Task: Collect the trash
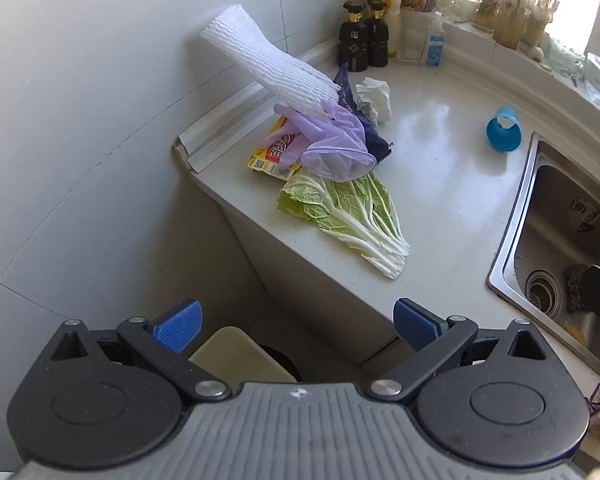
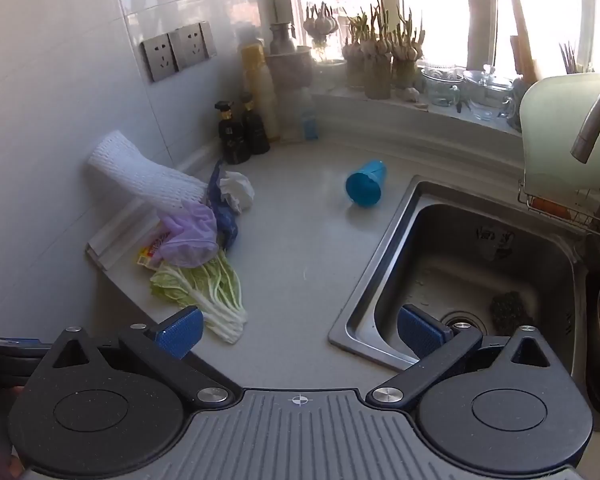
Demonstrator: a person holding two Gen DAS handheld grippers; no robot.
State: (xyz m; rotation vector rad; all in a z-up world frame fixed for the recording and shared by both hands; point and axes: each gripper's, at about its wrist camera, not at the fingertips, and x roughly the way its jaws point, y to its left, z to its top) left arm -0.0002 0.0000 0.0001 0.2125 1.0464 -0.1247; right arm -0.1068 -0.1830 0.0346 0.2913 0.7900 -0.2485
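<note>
In the left wrist view the left gripper [image 1: 296, 326] hangs wide and empty off the table's [image 1: 440, 184] front edge, above a bin lid [image 1: 236, 354]; the trash sits by the table's left end: a white foam net sleeve [image 1: 260, 60] leaning on the wall, a purple glove [image 1: 332, 140], a yellow wrapper [image 1: 272, 156], a cabbage leaf [image 1: 352, 216], a crumpled tissue [image 1: 374, 98], with a tipped blue cup [image 1: 502, 130] near the sink [image 1: 512, 248]. In the right wrist view the right gripper [image 2: 300, 330] is likewise wide and empty over the table's [image 2: 300, 240] front edge, between cabbage leaf [image 2: 208, 286] and sink [image 2: 364, 304]; foam net sleeve [image 2: 140, 178], glove [image 2: 190, 234] and tissue [image 2: 238, 192] cluster at the left end, the blue cup [image 2: 364, 188] lying apart.
</note>
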